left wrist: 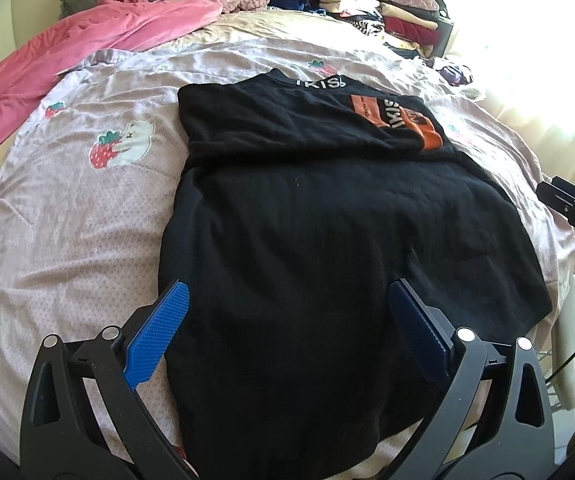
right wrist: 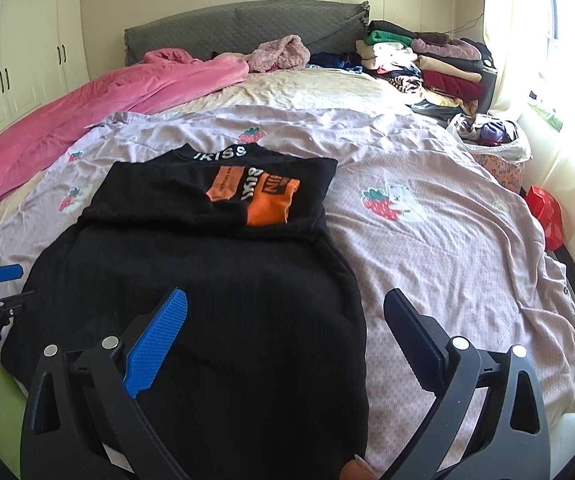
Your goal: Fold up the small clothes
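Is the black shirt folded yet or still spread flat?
Partly folded: the black shirt lies on the bed with its sides turned in across the orange print; the lower body remains unfolded.

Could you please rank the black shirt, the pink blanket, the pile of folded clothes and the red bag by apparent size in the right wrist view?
1. black shirt, though nearness to the camera enlarges it
2. pink blanket
3. pile of folded clothes
4. red bag, partly cut off by the bed edge
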Motion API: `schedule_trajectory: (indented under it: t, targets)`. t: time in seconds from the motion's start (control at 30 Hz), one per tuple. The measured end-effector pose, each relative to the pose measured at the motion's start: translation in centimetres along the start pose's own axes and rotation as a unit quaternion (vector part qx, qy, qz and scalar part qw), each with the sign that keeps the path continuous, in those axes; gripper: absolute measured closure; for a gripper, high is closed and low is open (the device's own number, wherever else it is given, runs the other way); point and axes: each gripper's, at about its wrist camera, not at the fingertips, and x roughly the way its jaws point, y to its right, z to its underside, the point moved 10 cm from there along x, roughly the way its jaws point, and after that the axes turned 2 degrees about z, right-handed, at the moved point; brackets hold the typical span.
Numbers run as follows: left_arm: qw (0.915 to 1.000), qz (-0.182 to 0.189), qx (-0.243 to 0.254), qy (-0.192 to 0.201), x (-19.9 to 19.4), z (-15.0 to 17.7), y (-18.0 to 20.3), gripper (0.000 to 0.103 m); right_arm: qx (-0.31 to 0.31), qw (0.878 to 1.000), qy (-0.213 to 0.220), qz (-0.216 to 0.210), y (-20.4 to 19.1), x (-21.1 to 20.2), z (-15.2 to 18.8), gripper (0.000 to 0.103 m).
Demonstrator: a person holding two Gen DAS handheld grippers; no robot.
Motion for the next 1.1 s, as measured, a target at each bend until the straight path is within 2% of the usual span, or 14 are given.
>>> schedule_trajectory:
  t: [0.67, 1.1]
  targets:
    - [0.9995, -0.015, -0.027, 0.008, -1.9, 2.6, -2.3, 0.009, 0.005, 1.0, -0.023, 0.015, 2.0, -2.0, 4.1, 0.005]
    - [0.9976, -0.03, -0.04, -0.047, -0.1, 5.7, -3.9, 0.009, 0.008, 0.998, -0.058, 0.029, 3.6, -1.4, 8.1, 0.005]
